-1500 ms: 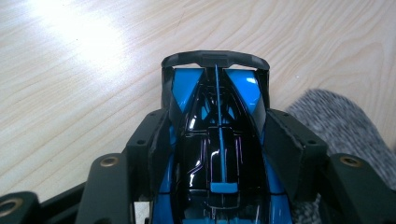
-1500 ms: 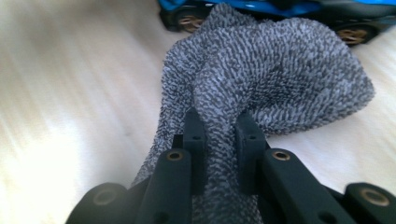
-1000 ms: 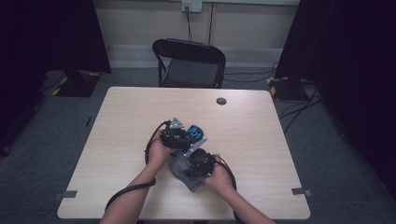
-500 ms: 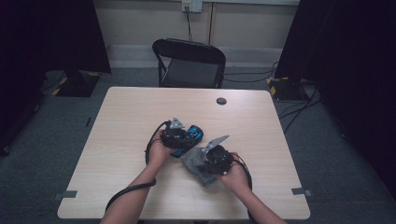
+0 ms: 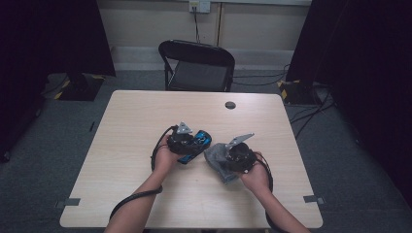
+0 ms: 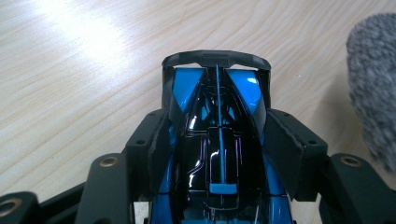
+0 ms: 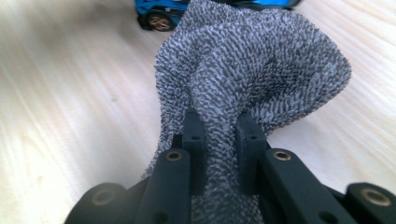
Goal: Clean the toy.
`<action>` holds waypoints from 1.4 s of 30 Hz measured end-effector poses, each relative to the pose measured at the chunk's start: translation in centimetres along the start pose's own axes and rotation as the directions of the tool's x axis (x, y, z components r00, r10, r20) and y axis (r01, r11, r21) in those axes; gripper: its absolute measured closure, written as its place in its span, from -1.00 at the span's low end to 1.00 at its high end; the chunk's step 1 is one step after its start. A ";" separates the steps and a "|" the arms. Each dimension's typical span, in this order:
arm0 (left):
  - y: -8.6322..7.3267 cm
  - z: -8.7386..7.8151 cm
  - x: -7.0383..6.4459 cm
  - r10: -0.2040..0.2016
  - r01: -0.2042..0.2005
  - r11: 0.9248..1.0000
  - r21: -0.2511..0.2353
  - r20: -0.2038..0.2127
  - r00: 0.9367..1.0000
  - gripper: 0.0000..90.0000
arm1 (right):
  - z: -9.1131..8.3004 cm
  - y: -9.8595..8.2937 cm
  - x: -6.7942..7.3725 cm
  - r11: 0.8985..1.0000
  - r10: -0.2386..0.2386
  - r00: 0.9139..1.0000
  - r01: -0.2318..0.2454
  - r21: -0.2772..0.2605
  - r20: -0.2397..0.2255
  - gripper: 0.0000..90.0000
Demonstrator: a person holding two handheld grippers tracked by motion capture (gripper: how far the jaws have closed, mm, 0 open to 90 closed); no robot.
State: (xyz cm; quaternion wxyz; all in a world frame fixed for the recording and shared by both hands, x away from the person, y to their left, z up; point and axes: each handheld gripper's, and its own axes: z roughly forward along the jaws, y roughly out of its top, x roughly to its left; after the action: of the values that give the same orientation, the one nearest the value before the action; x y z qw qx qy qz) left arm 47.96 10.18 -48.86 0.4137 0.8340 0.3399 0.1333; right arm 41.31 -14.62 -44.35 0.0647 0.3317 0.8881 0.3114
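A blue and black toy race car (image 6: 218, 135) lies on the wooden table (image 5: 131, 121), and my left gripper (image 6: 217, 140) is shut on its body, rear wing pointing away. In the high view the car (image 5: 197, 143) sticks out to the right of the left gripper (image 5: 187, 143). My right gripper (image 7: 219, 135) is shut on a bunched grey knitted cloth (image 7: 252, 70). In the high view that cloth (image 5: 216, 158) hangs from the right gripper (image 5: 232, 158), just right of the car. The car's wheel (image 7: 161, 21) shows beyond the cloth in the right gripper view.
A small dark round disc (image 5: 230, 105) lies near the table's far edge. A black folding chair (image 5: 197, 65) stands behind the table. Dark curtains hang on both sides, and cables run over the floor at the right.
My right gripper has carried the grey cloth to the right and a little away from the car. The left gripper and the car have stayed in place.
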 end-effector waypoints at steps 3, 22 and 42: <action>0.0 0.0 0.0 0.000 0.000 1.000 0.000 0.000 1.000 -0.08 | -0.2 0.0 -0.5 1.000 0.014 1.000 -0.014 0.002 0.020 0.73; -0.2 0.0 0.0 0.004 -0.004 1.000 -0.009 -0.004 1.000 -0.08 | -0.1 0.8 -4.3 0.983 0.179 0.979 -0.175 -0.051 0.094 0.73; -0.2 0.0 -0.1 -0.002 0.002 1.000 -0.010 -0.006 1.000 -0.08 | 3.1 1.5 -4.4 0.981 0.192 0.969 -0.195 0.004 0.154 0.72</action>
State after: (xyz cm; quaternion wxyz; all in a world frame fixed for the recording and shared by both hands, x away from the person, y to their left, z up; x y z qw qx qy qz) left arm 47.78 10.22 -48.97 0.4170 0.8313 0.3410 0.1369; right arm 46.54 -14.93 -46.35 0.0987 0.4405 0.8469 0.2811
